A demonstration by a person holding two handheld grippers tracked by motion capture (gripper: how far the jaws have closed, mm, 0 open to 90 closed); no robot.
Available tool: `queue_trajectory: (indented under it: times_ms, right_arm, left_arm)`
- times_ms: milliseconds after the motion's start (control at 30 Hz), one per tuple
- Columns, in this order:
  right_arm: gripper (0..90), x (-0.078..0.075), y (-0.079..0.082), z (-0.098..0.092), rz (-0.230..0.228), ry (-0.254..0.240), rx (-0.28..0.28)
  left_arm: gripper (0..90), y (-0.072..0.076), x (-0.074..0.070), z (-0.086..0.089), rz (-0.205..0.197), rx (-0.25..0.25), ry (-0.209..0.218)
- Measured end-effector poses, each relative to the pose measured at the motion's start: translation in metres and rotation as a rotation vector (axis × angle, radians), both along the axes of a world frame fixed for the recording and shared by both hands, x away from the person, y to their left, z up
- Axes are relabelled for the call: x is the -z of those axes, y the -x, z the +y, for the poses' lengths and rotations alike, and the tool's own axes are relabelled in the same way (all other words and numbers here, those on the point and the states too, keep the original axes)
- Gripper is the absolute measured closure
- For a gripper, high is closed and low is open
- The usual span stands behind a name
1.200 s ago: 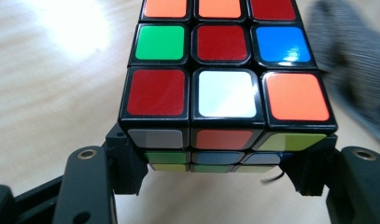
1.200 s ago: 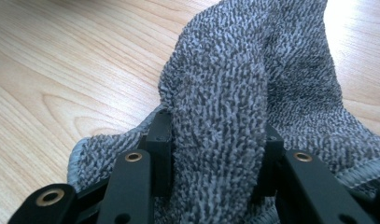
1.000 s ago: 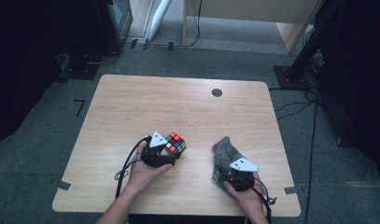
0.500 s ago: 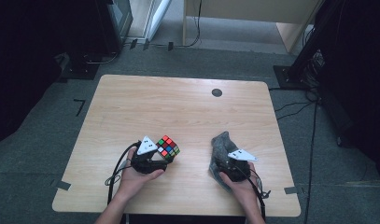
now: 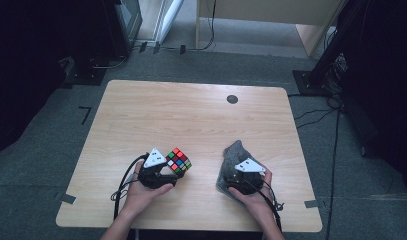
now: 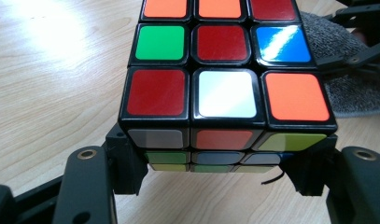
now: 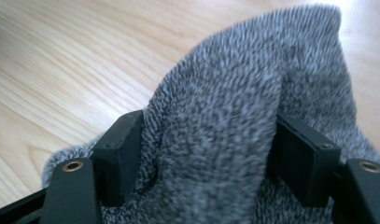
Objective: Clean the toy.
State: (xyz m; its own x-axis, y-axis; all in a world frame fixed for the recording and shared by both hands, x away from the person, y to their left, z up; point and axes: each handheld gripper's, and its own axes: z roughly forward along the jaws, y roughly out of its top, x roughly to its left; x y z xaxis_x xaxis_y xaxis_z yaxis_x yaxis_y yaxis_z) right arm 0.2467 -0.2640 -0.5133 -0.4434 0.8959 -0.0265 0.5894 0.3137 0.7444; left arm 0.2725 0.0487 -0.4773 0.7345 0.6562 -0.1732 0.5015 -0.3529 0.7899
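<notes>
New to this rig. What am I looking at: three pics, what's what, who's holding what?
No robot arm here: a person at a wooden table holds hand-operated tongs in each hand. The high view looks down on the table from above the person's side. The other two come from cameras riding on each pair of tongs, looking along its black jaws.

The left tongs are shut on a colour puzzle cube, clamped at its sides; the left gripper view shows its stickers close up.

The right tongs sit around a grey knitted cloth. Their jaws have just been opening, the cloth bunched between them and touching both pads, so I'd call that grip loosening.
</notes>
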Motion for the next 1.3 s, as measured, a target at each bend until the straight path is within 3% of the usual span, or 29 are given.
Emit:
queue_trajectory:
  times_ms: [133,233,300,333,400,567,600,633,667,700,733,767,800,900,933,1033,1100,1133,1200,1233,1300]
  right_arm:
    - [34.2,0.003,-0.001,-0.002,0.026,-0.014,0.022]
    - [34.6,0.006,0.000,0.000,0.020,-0.027,0.041]
    - [52.0,0.007,0.002,-0.001,-0.004,-0.031,0.065]
    - [52.0,0.007,0.002,-0.001,-0.004,-0.031,0.065]
    - [68.5,0.007,0.002,-0.007,-0.027,-0.037,0.097]
    - [75.2,0.004,0.005,-0.010,-0.058,-0.053,0.090]
    - [75.7,-0.002,0.007,-0.012,-0.079,-0.112,0.084]
    - [75.7,-0.002,0.007,-0.012,-0.079,-0.112,0.084]
    - [75.6,-0.006,0.008,-0.012,-0.094,-0.145,0.081]
    - [75.5,-0.018,0.013,-0.011,-0.135,-0.199,0.059]
    - [75.5,-0.018,0.013,-0.011,-0.135,-0.199,0.059]
    - [75.3,-0.031,0.020,-0.007,-0.182,-0.242,0.013]
    - [75.1,-0.038,0.023,-0.004,-0.204,-0.250,-0.006]
    - [75.0,-0.050,0.029,0.002,-0.230,-0.282,-0.045]
    - [74.7,-0.059,0.032,0.010,-0.225,-0.294,-0.087]
    - [74.2,-0.065,0.033,0.020,-0.209,-0.300,-0.123]
    - [73.6,-0.070,0.036,0.033,-0.200,-0.280,-0.161]
    - [73.5,-0.072,0.038,0.047,-0.192,-0.234,-0.211]
    - [73.5,-0.072,0.041,0.061,-0.167,-0.205,-0.258]
    - [73.5,-0.072,0.041,0.061,-0.167,-0.205,-0.258]
    - [73.4,-0.069,0.044,0.073,-0.153,-0.150,-0.286]
  left_arm:
    - [34.6,0.002,-0.002,-0.002,-0.006,0.012,0.005]
    - [34.6,0.003,-0.001,-0.003,-0.008,0.018,0.000]
    - [34.6,0.003,-0.002,-0.005,-0.012,0.020,0.001]
    - [34.6,0.003,-0.002,-0.005,-0.012,0.020,0.001]
    - [34.6,0.003,-0.003,-0.006,-0.018,0.023,0.000]
    - [34.6,0.005,-0.003,-0.010,-0.042,0.046,-0.020]
    - [34.6,0.005,-0.003,-0.011,-0.046,0.052,-0.027]
    - [34.6,0.005,-0.002,-0.012,-0.050,0.056,-0.036]
    - [34.6,0.006,-0.001,-0.014,-0.054,0.059,-0.048]
    - [34.6,0.006,0.000,-0.016,-0.060,0.063,-0.064]
    - [34.6,0.006,0.002,-0.019,-0.066,0.069,-0.078]
    - [34.6,0.007,0.002,-0.022,-0.073,0.078,-0.092]
    - [34.6,0.008,0.003,-0.025,-0.080,0.086,-0.104]
    - [34.6,0.013,0.006,-0.036,-0.098,0.112,-0.144]
    - [34.6,0.016,0.008,-0.043,-0.105,0.136,-0.169]
    - [34.6,0.020,0.009,-0.051,-0.113,0.156,-0.188]
    - [34.6,0.025,0.010,-0.059,-0.128,0.186,-0.217]
    - [34.6,0.028,0.010,-0.063,-0.134,0.202,-0.229]
    - [34.6,0.032,0.010,-0.068,-0.135,0.222,-0.241]
    - [34.6,0.033,0.009,-0.069,-0.134,0.225,-0.238]
    - [34.6,0.034,0.007,-0.069,-0.140,0.217,-0.256]
